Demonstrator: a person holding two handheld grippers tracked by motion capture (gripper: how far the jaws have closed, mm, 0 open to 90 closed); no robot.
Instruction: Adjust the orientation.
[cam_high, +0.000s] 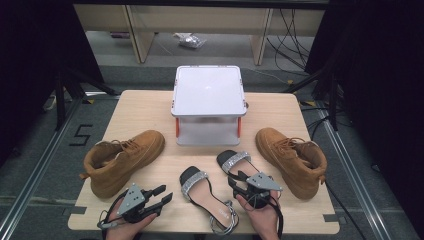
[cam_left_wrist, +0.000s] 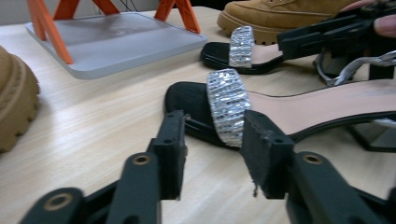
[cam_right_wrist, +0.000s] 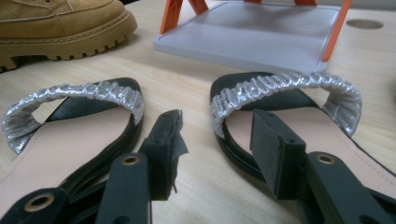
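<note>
Wooden table (cam_high: 150, 112), sandals (cam_high: 207, 197) just beyond each wide-open hand-held gripper (cam_high: 159, 196).

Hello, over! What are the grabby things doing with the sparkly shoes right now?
Left tool open, beside left sandal. Right tool open over right sandal, one pad above its insole. Neither gripped. Boots off to the sides, nothing blocking.

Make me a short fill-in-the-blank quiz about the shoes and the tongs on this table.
1. Between the two tan boots lie two sandals with sparkly ____ straps.
2. Both the left tongs and the right tongs have their jaws ____.
3. The white stand behind the shoes has legs coloured ____.
4. The number of boots on the table is ____.

Missing words: silver; open; orange; two
</note>
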